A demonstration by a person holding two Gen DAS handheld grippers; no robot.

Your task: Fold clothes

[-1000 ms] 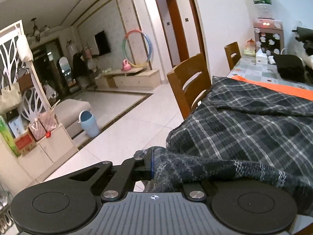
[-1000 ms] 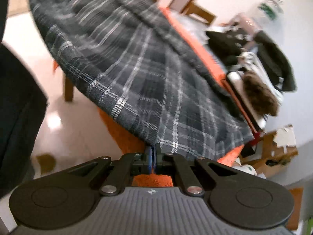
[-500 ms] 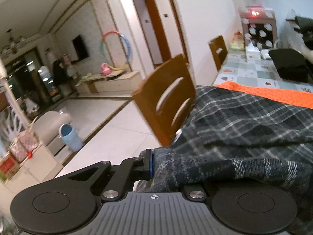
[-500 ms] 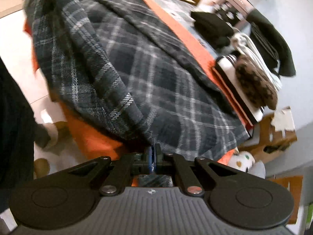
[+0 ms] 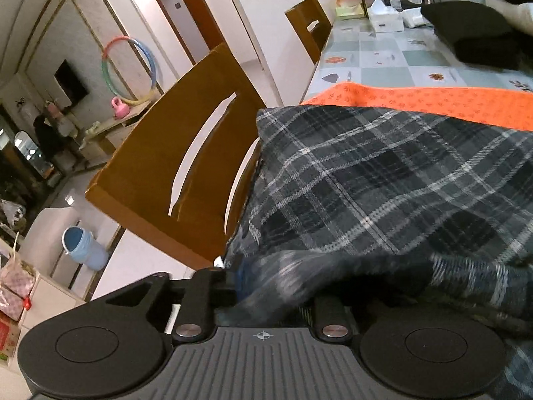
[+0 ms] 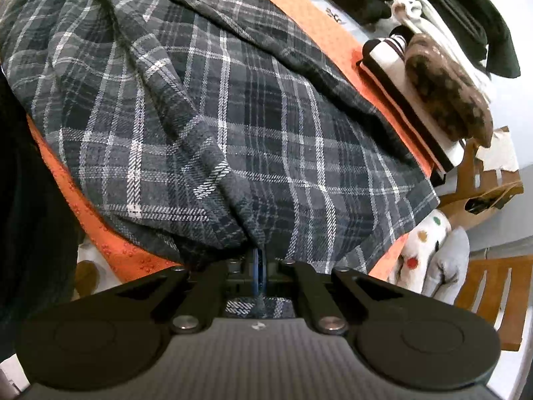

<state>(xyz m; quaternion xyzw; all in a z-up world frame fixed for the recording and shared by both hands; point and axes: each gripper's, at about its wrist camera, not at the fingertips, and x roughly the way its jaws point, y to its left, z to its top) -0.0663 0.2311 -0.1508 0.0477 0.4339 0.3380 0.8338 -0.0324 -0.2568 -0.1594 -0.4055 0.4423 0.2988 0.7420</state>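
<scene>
Orange mat (image 6: 336,30) underneath, dark grey plaid shirt (image 6: 206,106) rumpled, white-checked, both grippers' fingers clenched on its edge

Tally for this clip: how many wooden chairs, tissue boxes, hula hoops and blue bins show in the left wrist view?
Wooden chairs: 2, near one and far one
Tissue boxes: 2, white and green
Hula hoop: 1
Blue bin: 1
Total: 6
</scene>
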